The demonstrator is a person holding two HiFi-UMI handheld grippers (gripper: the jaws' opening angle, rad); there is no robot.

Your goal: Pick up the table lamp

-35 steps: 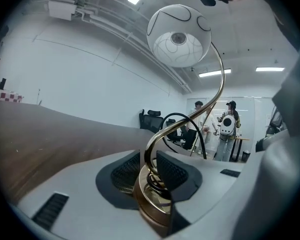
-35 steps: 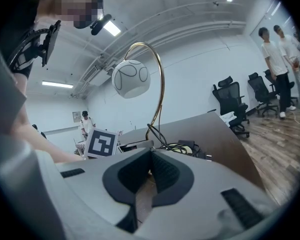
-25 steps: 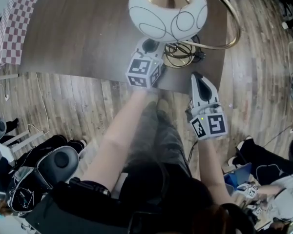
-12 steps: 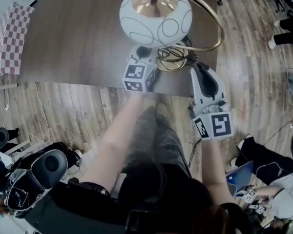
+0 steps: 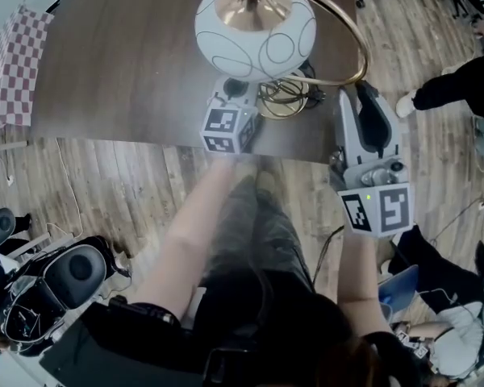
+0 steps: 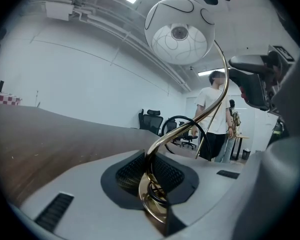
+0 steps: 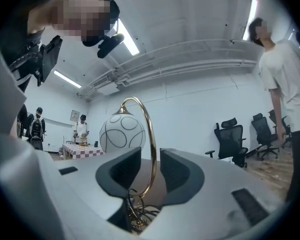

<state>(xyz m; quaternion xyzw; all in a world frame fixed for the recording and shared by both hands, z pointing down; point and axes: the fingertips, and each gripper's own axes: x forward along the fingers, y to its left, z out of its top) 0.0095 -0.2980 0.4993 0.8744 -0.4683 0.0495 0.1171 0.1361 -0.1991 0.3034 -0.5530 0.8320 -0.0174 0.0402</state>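
Clamping table lamp (image 5: 256,24), left gripper (image 5: 239,92)

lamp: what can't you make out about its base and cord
- Base, head view: mostly hidden under the shade and the left gripper.
- Base, left gripper view: only a few gold coils show. The rest sits behind that gripper.
- Cord, head view: too thin and tangled to follow, and no view shows its far end.
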